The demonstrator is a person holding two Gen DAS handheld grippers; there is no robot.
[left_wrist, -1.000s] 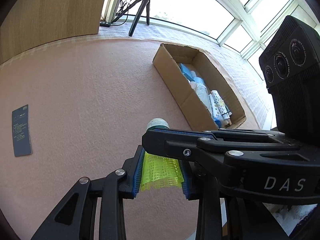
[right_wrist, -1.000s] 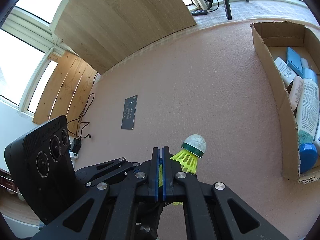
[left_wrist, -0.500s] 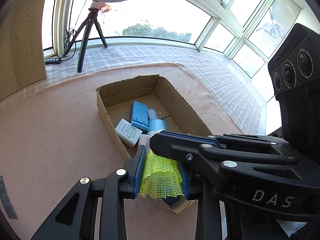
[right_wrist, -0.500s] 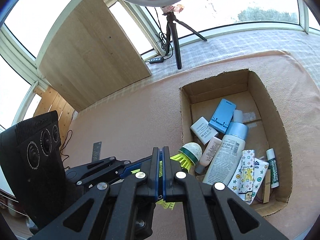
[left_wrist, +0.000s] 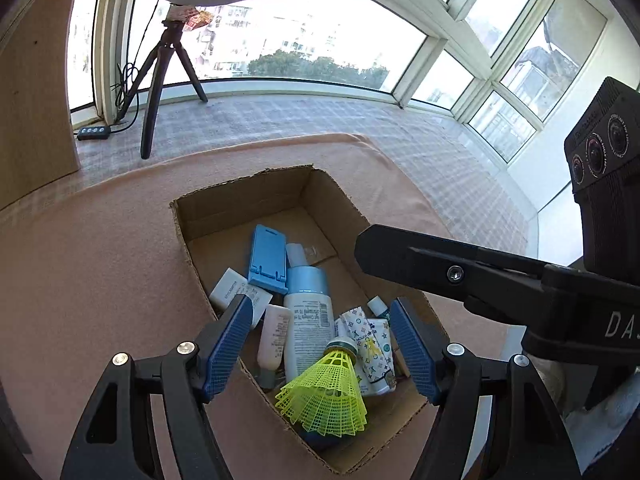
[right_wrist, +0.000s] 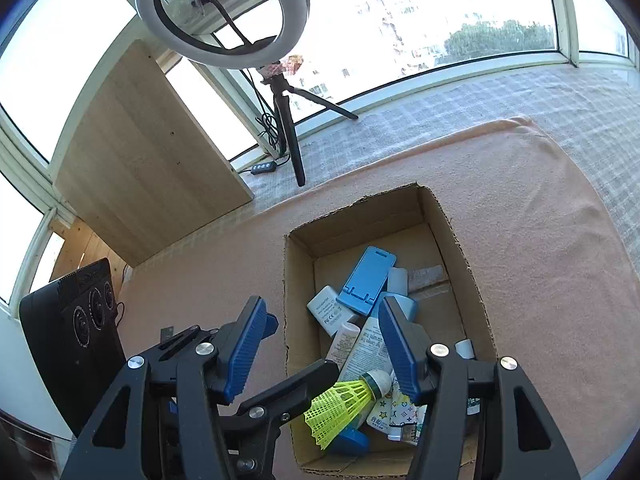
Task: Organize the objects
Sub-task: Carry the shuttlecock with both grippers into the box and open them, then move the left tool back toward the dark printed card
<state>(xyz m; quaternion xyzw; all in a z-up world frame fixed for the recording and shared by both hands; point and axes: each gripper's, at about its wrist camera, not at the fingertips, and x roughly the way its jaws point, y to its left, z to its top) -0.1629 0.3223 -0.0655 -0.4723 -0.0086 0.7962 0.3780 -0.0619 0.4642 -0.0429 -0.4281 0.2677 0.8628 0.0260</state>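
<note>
Shuttlecock dropped in the box

Grippers first, going left to right. Left gripper (left_wrist: pixel 322 344) has just been opening its jaws. Its blue pads (left_wrist: pixel 226 346) now stand wide apart, one at about 9 o'clock and one at about 3 o'clock of the shuttlecock (left_wrist: pixel 326 394). They do not touch it. Right gripper (right_wrist: pixel 322 354) has just been opening too, and its pads are also apart with nothing pressed between them. So both grippers are open and hold nothing.

The yellow shuttlecock lies in the near end of the box (left_wrist: pixel 188 240), at about 6 o'clock in it. It rests on top of other things, with its net skirt toward the cameras and its white tip pointing into the box. Just past the tip, at 12 o'clock from it, is a white bottle (left_wrist: pixel 308 320) with a blue cap. A blue stand (left_wrist: pixel 267 258) lies farther back. A small patterned pack (left_wrist: pixel 370 344) sits at about 2 o'clock from the shuttlecock, just beside it.

The step looks like the let-go: the shuttlecock has been put in the box and both grippers have freed it. It seems to be settled, though I cannot tell if it could still roll.

Next, both grippers should lift up and back away from the box without bumping its walls. Then they can look on the pink cloth (left_wrist: pixel 100 280) for another loose thing to bring over. No such thing shows here.
</note>
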